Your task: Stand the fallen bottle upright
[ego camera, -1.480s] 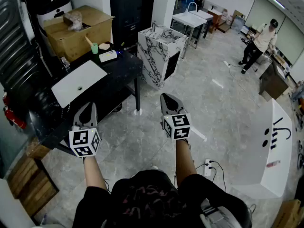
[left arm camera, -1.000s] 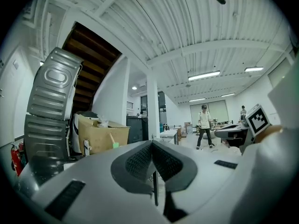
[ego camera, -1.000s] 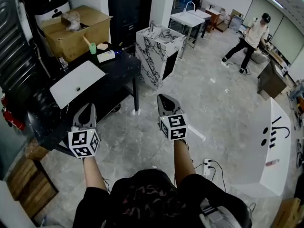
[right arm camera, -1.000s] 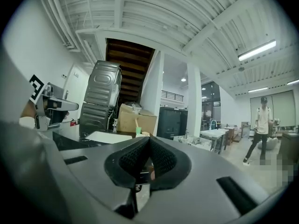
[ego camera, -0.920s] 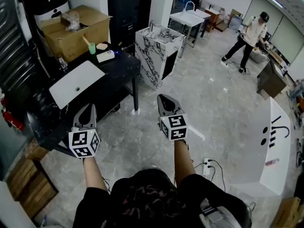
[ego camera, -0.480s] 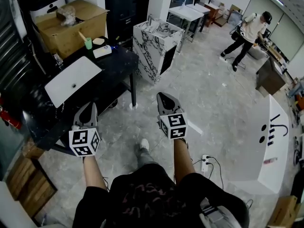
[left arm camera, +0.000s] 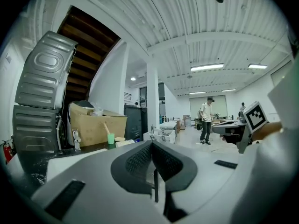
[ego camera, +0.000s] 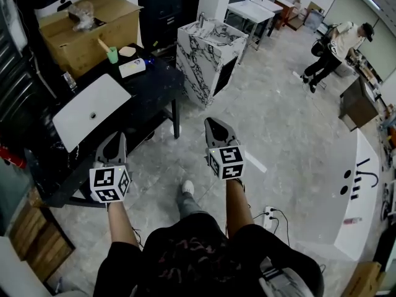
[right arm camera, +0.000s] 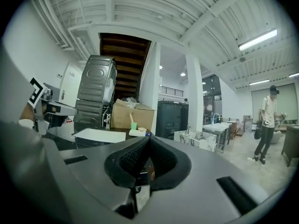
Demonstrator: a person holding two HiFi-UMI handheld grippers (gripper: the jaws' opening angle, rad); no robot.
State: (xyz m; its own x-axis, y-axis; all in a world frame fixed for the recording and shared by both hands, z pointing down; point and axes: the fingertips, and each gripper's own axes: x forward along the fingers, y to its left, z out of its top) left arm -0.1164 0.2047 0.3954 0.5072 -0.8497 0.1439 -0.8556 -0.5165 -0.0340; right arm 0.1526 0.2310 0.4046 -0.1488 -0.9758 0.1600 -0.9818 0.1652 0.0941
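**Bottle.** The bottle (ego camera: 132, 67) lies on its side at the far end of the black tabletop (ego camera: 159, 82). It is just beside a green cup (ego camera: 112, 55) and in front of a cardboard box (ego camera: 93, 30). It is well apart from both tongs and nothing grips it.

**Change.** A shoe (ego camera: 187, 187) now shows on the floor (ego camera: 278, 122) below the tongs, where none showed a second earlier. Both tongs have advanced with the body. Judgement: the person is walking up to the tabletop, so the task is in its approach step and no grasp has begun.

**Tongs.** Left tongs (ego camera: 113, 140): closed, pads together, nothing between them. Right tongs (ego camera: 214, 125): closed likewise and empty. Both point ahead, nearly level, short of the bottle. Whichever is used has to open before it can take the bottle.
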